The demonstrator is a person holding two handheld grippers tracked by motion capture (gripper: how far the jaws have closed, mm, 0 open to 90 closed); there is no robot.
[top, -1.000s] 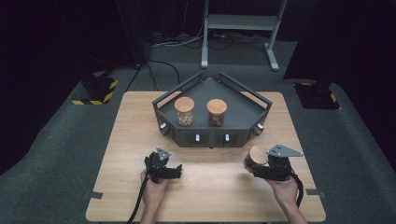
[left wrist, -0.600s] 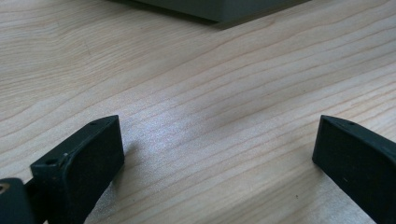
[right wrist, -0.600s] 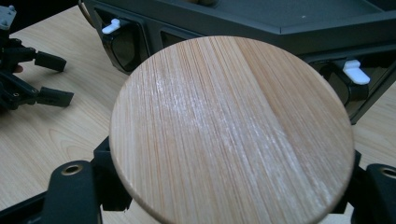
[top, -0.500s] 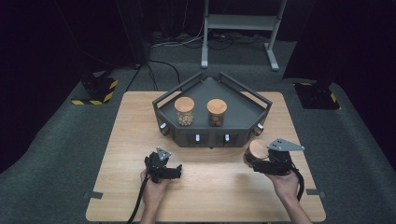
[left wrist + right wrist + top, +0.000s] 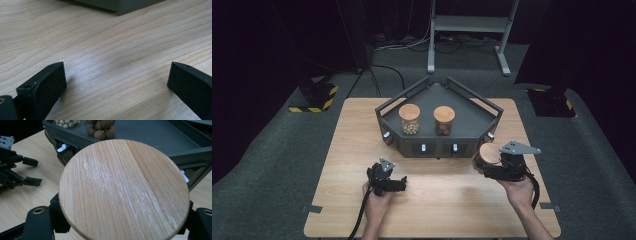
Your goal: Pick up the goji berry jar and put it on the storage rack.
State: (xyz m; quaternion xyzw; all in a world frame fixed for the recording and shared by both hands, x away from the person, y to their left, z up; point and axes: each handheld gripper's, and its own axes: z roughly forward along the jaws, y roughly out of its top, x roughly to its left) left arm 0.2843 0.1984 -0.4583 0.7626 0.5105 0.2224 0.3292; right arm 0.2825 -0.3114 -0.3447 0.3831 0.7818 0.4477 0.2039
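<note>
My right gripper (image 5: 484,167) is shut on a jar with a round wooden lid (image 5: 488,153), held just above the table in front of the tray's right front corner. In the right gripper view the lid (image 5: 125,187) covers the jar's body and most of the jaws. My left gripper (image 5: 401,184) rests on the table at the front left, open, with bare wood between its fingers (image 5: 45,85). Farther off in the right gripper view, the left gripper (image 5: 32,171) stands with its jaws apart.
A dark grey tray (image 5: 472,117) with raised rails sits at the back middle of the wooden table (image 5: 347,150). It holds a jar of pale nuts (image 5: 409,118) and a jar of brown balls (image 5: 444,120). Small white latches line its front wall (image 5: 439,148).
My right gripper has risen a little with the jar and drawn closer to the tray's front. The left gripper has not moved.
</note>
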